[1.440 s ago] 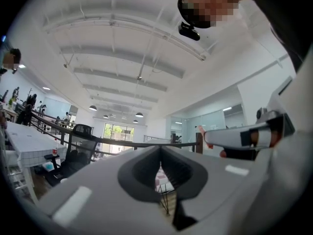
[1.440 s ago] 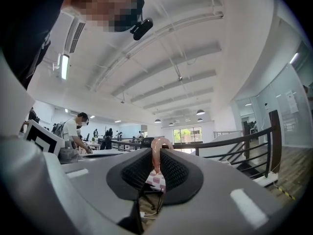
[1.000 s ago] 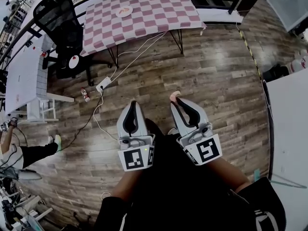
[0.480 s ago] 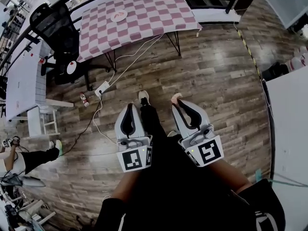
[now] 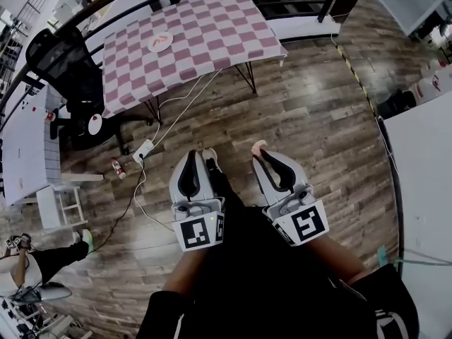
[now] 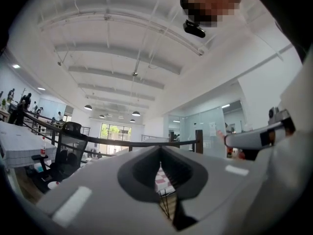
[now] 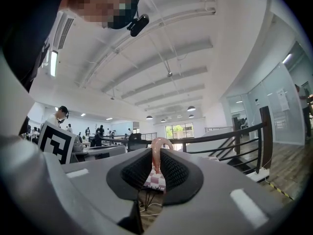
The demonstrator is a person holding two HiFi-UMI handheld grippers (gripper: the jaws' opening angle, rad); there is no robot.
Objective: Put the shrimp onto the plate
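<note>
A pink shrimp [image 7: 157, 153] sticks up from between the tips of my right gripper [image 7: 156, 168], which is shut on it; the same shrimp [image 5: 258, 147] shows at the tip of that gripper [image 5: 263, 152] in the head view. My left gripper [image 5: 195, 155] is held beside it, shut with nothing in it [image 6: 160, 164]. Far ahead, a white plate [image 5: 160, 42] with something pink on it lies on the pink-and-white checked table [image 5: 212, 27]. Both grippers are held over the wooden floor, well short of the table.
A black office chair [image 5: 67, 66] stands left of the checked table. A power strip [image 5: 143, 149] and white cables lie on the floor ahead. A white table [image 5: 21, 147] is at the left, another [image 5: 424, 182] at the right. A person's legs [image 5: 49, 256] show at lower left.
The view has shifted: the checked table and plate now sit lower and further left in the picture, nearer to me. Both grippers keep their pose, the right one still holding the shrimp.
</note>
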